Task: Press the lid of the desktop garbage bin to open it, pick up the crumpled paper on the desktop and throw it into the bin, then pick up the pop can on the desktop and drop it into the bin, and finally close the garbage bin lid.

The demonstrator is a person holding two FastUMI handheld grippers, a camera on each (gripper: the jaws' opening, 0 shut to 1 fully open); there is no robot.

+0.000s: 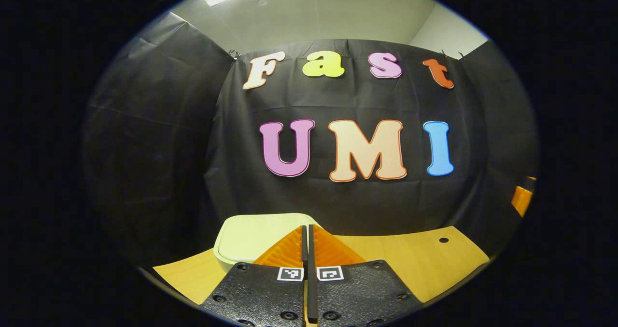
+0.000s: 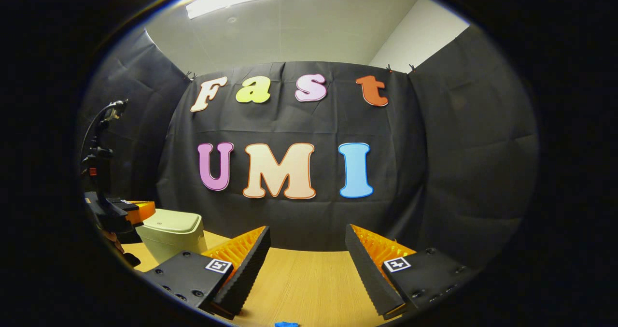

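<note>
Left gripper [image 1: 307, 235] is hovering with its fingers pressed flat together, nothing between them. Just beyond and slightly left of those tips the garbage bin [image 1: 251, 240] is sitting on the wooden table [image 1: 415, 259], lid down. The fingers are covering the bin's right side, so whether the tips are touching the lid cannot be told. To the right of the fingers, bare table is running out to its far edge against the black cloth wall [image 1: 159, 138], with a small dark hole [image 1: 443, 240] near that edge.

Over in the right gripper view, the right gripper [image 2: 305, 249] is hanging released, fingers spread wide with bare table [image 2: 304, 278] between them. The bin [image 2: 171, 233] is standing well off to the left, at the back by the cloth wall [image 2: 463, 172], nowhere near these fingers. The left gripper [image 2: 128, 211] is showing just beside the bin at the picture's left margin, partly cut off and dark, its tips hard to make out. A small blue object [image 2: 287, 324] is peeking in at the bottom edge, too cropped to identify.
</note>
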